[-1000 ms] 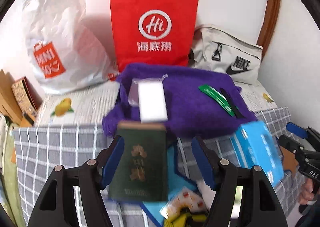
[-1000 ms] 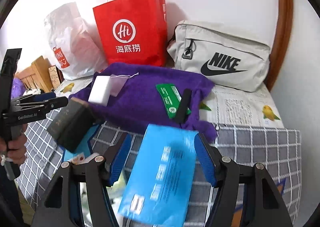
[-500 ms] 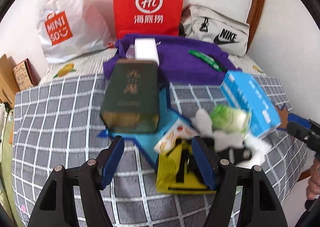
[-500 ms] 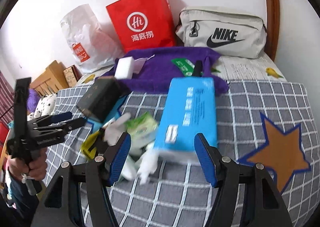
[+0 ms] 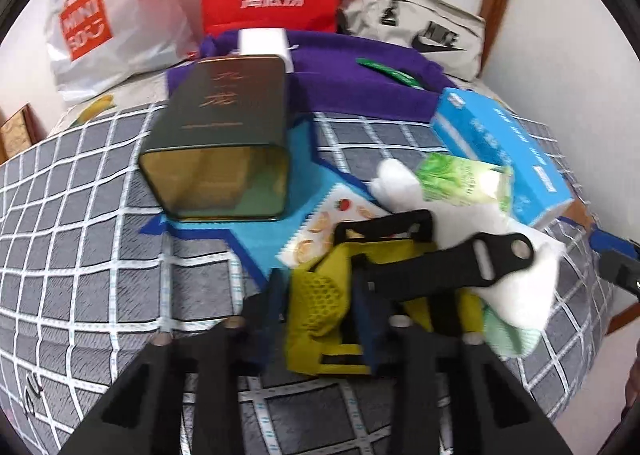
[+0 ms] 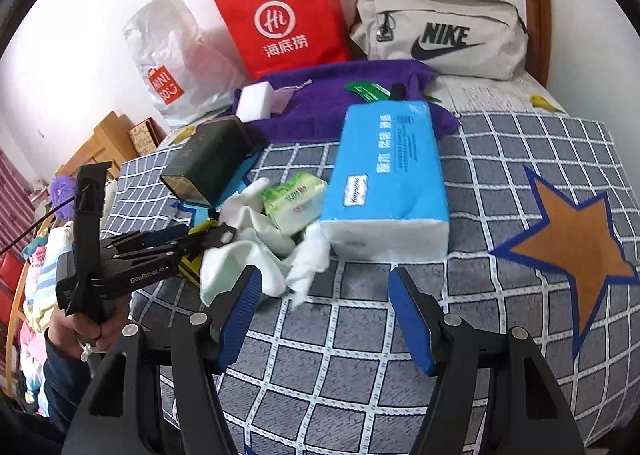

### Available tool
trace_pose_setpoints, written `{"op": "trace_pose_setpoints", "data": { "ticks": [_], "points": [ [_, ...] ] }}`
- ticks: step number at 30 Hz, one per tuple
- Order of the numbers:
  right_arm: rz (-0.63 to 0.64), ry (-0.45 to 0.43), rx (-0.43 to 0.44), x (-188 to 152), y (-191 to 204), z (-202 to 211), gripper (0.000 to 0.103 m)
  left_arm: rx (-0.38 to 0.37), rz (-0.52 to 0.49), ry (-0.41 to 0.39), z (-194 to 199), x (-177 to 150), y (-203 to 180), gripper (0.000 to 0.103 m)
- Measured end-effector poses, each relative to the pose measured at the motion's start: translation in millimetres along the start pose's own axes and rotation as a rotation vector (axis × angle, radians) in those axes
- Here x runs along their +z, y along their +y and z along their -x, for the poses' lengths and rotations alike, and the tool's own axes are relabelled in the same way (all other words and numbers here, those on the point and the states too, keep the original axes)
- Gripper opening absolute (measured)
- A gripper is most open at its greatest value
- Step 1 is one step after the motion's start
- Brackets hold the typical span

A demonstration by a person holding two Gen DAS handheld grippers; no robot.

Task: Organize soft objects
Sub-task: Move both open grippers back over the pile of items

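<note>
Left gripper (image 5: 320,315) closing, blue pads (image 5: 366,319) either side of a yellow mesh item (image 5: 316,295); whether pressing on it yet cannot be told through the blur. Long axis of the item running away from the fingers, far end under a black strap (image 5: 448,267) that lies crosswise, pointing up to the right. Beyond the left finger, a dark green tin (image 5: 224,139) lying on its side, long axis running away, open gold-lined end facing the fingers. Straight ahead of the tips, a snack packet (image 5: 320,227) on a blue patch. Beyond the right finger, white cloth (image 5: 516,291), a green tissue pack (image 5: 464,183) and a blue tissue pack (image 5: 504,151).

Right gripper (image 6: 324,311) with fingers wide apart, nothing between them but checked blanket (image 6: 360,335). Far left of its left finger, a hand (image 6: 96,331) gripping the left gripper's handle. Just ahead of the left finger, white cloth (image 6: 256,251) in a crumpled heap, then the green tissue pack (image 6: 294,203) tilted on it. Ahead between the fingers, the blue tissue pack (image 6: 388,179) flat, long axis running straight away, near end facing the fingers. Beyond, a purple towel (image 6: 320,111), red bag (image 6: 280,15) and grey bag (image 6: 440,35). Right of the right finger, a brown star (image 6: 572,243) on the blanket.
</note>
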State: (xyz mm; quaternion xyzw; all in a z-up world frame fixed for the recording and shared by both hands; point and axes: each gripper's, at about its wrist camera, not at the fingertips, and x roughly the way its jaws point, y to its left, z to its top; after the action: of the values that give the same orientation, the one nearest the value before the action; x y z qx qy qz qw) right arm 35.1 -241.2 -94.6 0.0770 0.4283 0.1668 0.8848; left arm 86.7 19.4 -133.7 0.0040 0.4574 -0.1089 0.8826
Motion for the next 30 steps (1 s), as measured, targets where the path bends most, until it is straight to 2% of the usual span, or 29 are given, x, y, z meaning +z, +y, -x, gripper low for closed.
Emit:
{"op": "trace_pose_setpoints", "data": {
  "ticks": [3, 7, 10, 14, 18, 23, 27, 30],
  "points": [
    [0.017, -0.013, 0.003, 1, 6, 2, 0.065, 0.025, -0.035, -0.005, 6, 1, -5, 0.024],
    [0.068, -0.013, -0.002, 5, 16, -1, 0.065, 0.003, -0.028, -0.018, 16, -1, -1, 0.027],
    [0.079, -0.002, 0.011, 5, 19, -6, 0.065, -0.037, -0.013, -0.039, 26, -2, 3, 0.033],
    [0.078, 0.013, 0.017, 3, 18, -11, 0.065, -0.069, -0.043, -0.066, 35, -1, -1, 0.042],
    [0.073, 0.015, 0.015, 1, 15, -12, 0.065, -0.097, -0.109, -0.076, 40, -1, -17, 0.043],
    [0.058, 0.012, 0.006, -1, 6, -9, 0.065, -0.07, -0.199, -0.062, 38, -11, -34, 0.043],
    [0.037, 0.011, 0.008, -3, -1, -9, 0.065, 0.002, -0.277, -0.076, 32, -13, -48, 0.05],
    [0.033, 0.014, 0.011, -4, -3, -10, 0.065, 0.042, -0.323, -0.085, 26, -10, -58, 0.05]
  ]
}}
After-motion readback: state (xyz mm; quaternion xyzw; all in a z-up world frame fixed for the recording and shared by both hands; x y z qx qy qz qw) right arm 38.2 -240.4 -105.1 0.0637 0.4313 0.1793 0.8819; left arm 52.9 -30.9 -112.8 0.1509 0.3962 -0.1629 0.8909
